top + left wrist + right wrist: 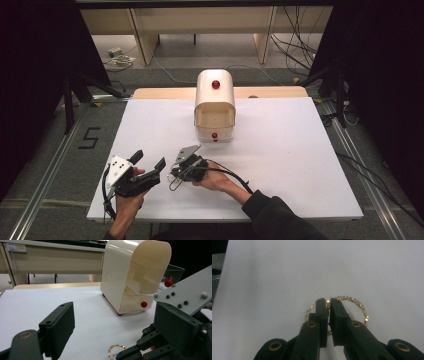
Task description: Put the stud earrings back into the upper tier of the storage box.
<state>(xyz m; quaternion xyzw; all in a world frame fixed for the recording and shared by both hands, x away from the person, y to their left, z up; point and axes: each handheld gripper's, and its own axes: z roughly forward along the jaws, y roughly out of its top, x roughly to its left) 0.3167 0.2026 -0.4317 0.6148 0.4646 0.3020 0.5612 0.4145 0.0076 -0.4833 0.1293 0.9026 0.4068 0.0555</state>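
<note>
We have the right gripper (329, 305) pinched down on a gold bracelet (352, 301) that lies flat on the white table (300, 165), close to our edge and a little left of centre. Its two black jaws stand almost together, and the chain's near arc runs between them, so we judge the hold as made, though thin. The ring of the bracelet spreads to both sides of the jaws and beyond their tips; it has no real long axis, so what the coming lift turns on is that the jaws cross the band rather than run along it.

The left gripper (149, 159) hovers just beside, its jaws wide apart and holding nothing. The right one is clearly nearer to the bracelet.

The cream box (215, 106) with red knobs stands well apart, farther up the table. The left gripper view shows its clear front and drawer, while the right gripper view gives the pinch itself, which the high view hides beneath the hand
</note>
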